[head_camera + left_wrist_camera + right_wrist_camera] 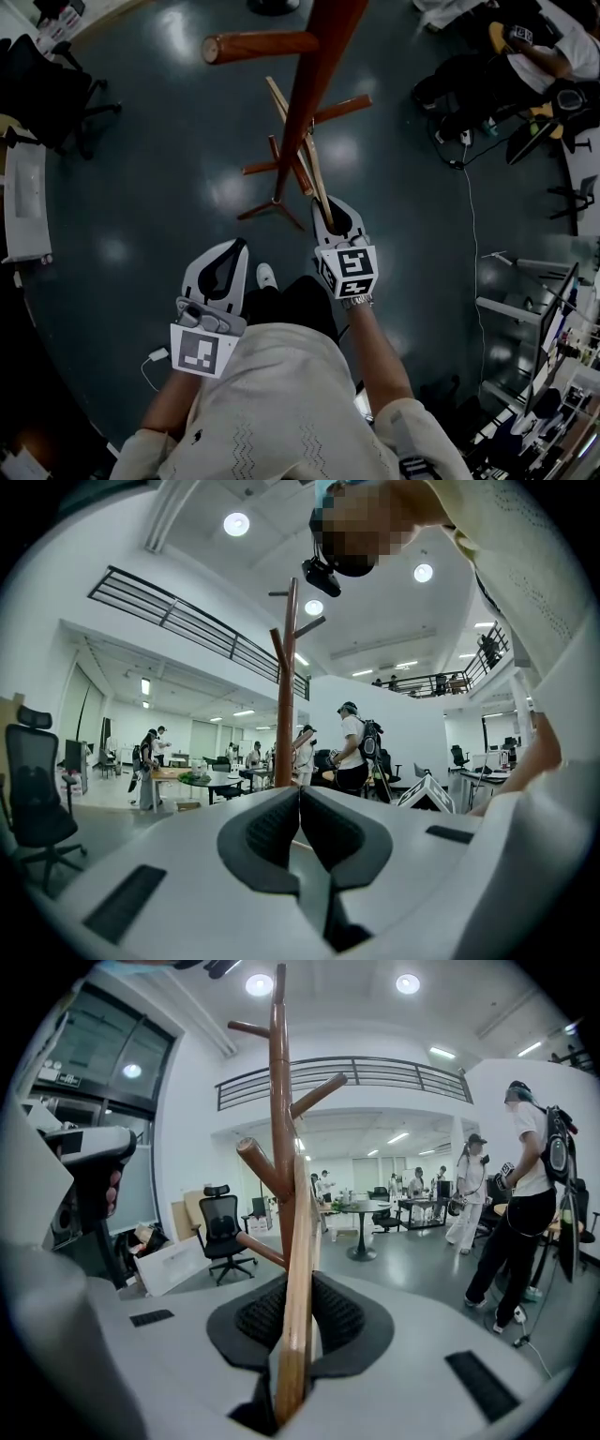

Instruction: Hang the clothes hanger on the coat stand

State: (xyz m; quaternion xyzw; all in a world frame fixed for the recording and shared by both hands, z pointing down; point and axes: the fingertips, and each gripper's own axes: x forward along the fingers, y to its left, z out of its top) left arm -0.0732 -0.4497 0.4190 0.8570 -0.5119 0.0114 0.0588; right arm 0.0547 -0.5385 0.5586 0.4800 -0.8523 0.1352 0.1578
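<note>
The reddish wooden coat stand (309, 84) rises straight in front of me, with pegs sticking out at several heights and its feet on the dark floor. A pale wooden clothes hanger (305, 155) slants up alongside the trunk. My right gripper (335, 208) is shut on its lower end. In the right gripper view the hanger (298, 1269) stands clamped between the jaws, just in front of the stand (279, 1101). My left gripper (239, 246) hangs lower left of the stand, shut on nothing. Its view shows the jaws pressed together and the stand (286, 686) beyond.
A black office chair (52, 89) and a desk edge (23, 202) stand at the left. A seated person (525, 61) and a floor cable (472, 216) are at the right. Standing people (525, 1194) and a round table (361, 1211) fill the room behind.
</note>
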